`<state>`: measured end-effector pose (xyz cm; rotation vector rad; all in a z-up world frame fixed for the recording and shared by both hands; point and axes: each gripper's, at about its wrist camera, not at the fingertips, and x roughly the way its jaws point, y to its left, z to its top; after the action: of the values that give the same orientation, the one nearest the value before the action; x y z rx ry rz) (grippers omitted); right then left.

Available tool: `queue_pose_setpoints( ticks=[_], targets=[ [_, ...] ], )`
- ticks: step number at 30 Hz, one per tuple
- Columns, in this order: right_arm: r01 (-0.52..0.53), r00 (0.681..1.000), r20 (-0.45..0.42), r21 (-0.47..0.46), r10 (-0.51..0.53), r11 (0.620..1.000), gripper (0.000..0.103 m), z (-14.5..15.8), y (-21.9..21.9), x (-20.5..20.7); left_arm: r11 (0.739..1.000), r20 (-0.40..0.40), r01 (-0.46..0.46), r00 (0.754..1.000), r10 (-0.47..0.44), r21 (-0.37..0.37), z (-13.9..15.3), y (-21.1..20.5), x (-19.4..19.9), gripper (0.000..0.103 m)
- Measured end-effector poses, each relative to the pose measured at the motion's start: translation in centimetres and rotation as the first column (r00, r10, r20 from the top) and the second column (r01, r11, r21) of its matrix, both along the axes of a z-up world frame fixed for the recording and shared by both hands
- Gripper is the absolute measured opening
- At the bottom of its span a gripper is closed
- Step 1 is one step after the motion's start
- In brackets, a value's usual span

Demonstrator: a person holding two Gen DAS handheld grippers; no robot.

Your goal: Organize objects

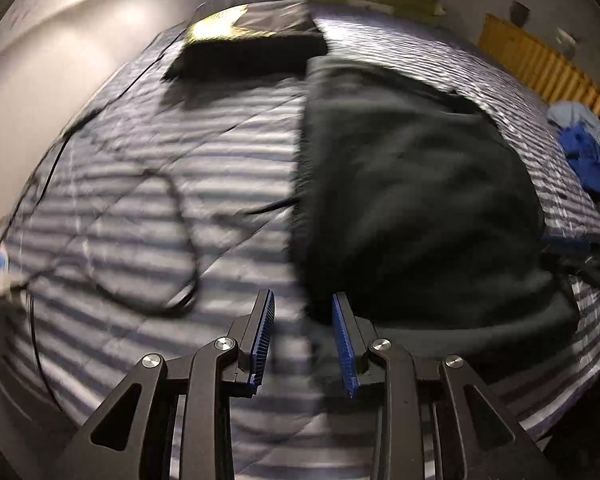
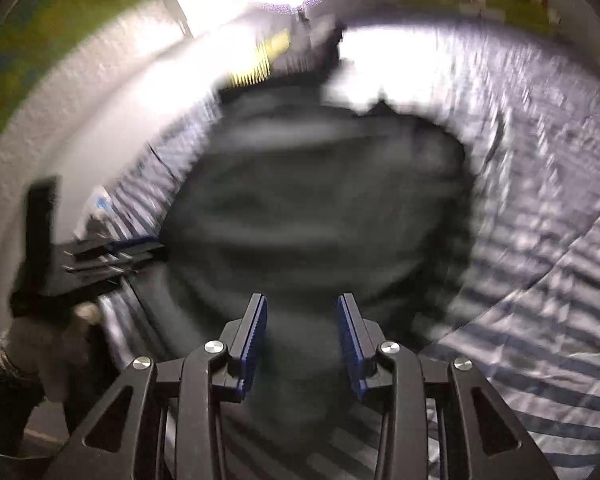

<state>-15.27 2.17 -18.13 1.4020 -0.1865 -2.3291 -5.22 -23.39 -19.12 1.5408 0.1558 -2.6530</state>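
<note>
Here dark cloth (image 1: 412, 208) edge between open left tongs (image 1: 303, 300)

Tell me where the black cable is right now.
In the left wrist view the black cable loops over the striped bedspread on the left, beside the dark garment and ahead of the left gripper.

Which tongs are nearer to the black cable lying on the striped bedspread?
Left. The left tongs hang open just right of the black cable, at the dark garment's edge. The right tongs hang open over the garment; no cable shows there.
</note>
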Motion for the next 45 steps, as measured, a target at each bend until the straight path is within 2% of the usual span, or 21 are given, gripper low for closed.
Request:
queue_pose_setpoints(
  ticks=[2,5,8,10,11,12,14,18,20,25,29,33,37,39,41,42,45],
  targets=[
    [-0.018,1.0,0.012,0.038,0.018,0.999,0.033,-0.5,0.0,-0.1,0.998,-0.024,-0.047,0.999,0.048,0.047,1.0,-2.0,0.4,0.032],
    [-0.007,1.0,0.007,0.041,0.006,0.999,0.035,1.3,0.8,0.0,0.99,-0.077,-0.072,0.994,0.082,0.123,3.2,-4.0,-0.2,0.031],
    [0.054,0.997,-0.063,0.047,-0.051,0.997,0.04,3.5,2.1,0.2,0.982,-0.123,-0.064,0.989,0.087,0.178,5.5,-4.4,-1.6,0.034],
    [0.086,0.99,-0.116,0.029,-0.082,0.996,0.06,4.8,2.8,0.1,0.984,-0.139,-0.057,0.987,0.081,0.171,6.1,-4.1,-3.1,0.05],
    [0.105,0.985,-0.142,0.03,-0.1,0.994,0.065,5.3,3.1,0.0,0.979,-0.154,-0.041,0.985,0.073,0.199,6.1,-3.9,-3.9,0.065],
    [0.127,0.98,-0.161,0.037,-0.12,0.991,0.068,5.7,3.4,-0.3,0.973,-0.156,-0.03,0.986,0.067,0.229,6.2,-3.9,-4.9,0.072],
    [0.159,0.977,-0.153,0.05,-0.15,0.986,0.068,5.8,4.0,-1.4,0.96,-0.107,-0.011,0.993,0.043,0.278,5.8,-3.7,-6.8,0.073],
    [0.201,0.977,-0.091,0.1,-0.193,0.974,0.068,4.7,5.1,-3.7,0.974,-0.005,-0.019,1.0,0.021,0.226,5.6,-3.4,-10.2,0.073],
    [0.222,0.975,-0.054,0.125,-0.216,0.967,0.068,3.9,5.7,-4.9,0.965,0.011,-0.027,1.0,0.025,0.259,5.4,-3.5,-11.6,0.072],
    [0.27,0.959,0.093,-0.028,-0.267,0.962,0.068,1.9,7.8,-7.3,0.955,0.073,0.008,0.997,-0.031,0.298,4.0,-3.1,-14.7,0.07],
    [0.292,0.947,0.16,-0.054,-0.28,0.955,0.068,0.3,8.7,-8.7,0.949,0.116,0.035,0.99,-0.075,0.312,2.6,-2.1,-16.4,0.068],
    [0.329,0.924,0.241,-0.108,-0.296,0.938,0.068,-1.5,9.6,-9.7,0.934,0.144,0.02,0.987,-0.076,0.356,0.9,-2.0,-18.0,0.061],
    [0.298,0.937,0.219,-0.097,-0.272,0.949,0.068,-1.4,8.9,-10.3,0.934,0.149,0.027,0.985,-0.085,0.357,-0.2,-1.8,-18.7,0.056],
    [0.281,0.944,0.209,-0.105,-0.256,0.954,0.067,-1.4,8.6,-10.6,0.934,0.141,0.036,0.986,-0.091,0.354,-0.4,-1.9,-18.9,0.05],
    [0.274,0.948,0.201,-0.12,-0.247,0.954,0.057,-1.5,8.4,-10.8,0.941,0.128,0.055,0.986,-0.103,0.334,-0.5,-1.5,-19.0,0.047],
    [0.271,0.948,0.209,-0.136,-0.24,0.953,0.046,-1.8,8.2,-11.0,0.945,0.124,0.063,0.986,-0.108,0.322,-0.4,-1.4,-18.9,0.046],
    [0.282,0.948,0.192,-0.146,-0.252,0.948,0.044,-1.9,7.5,-11.1,0.95,0.112,0.08,0.987,-0.118,0.302,-0.2,-1.2,-18.8,0.046]
  ],
)
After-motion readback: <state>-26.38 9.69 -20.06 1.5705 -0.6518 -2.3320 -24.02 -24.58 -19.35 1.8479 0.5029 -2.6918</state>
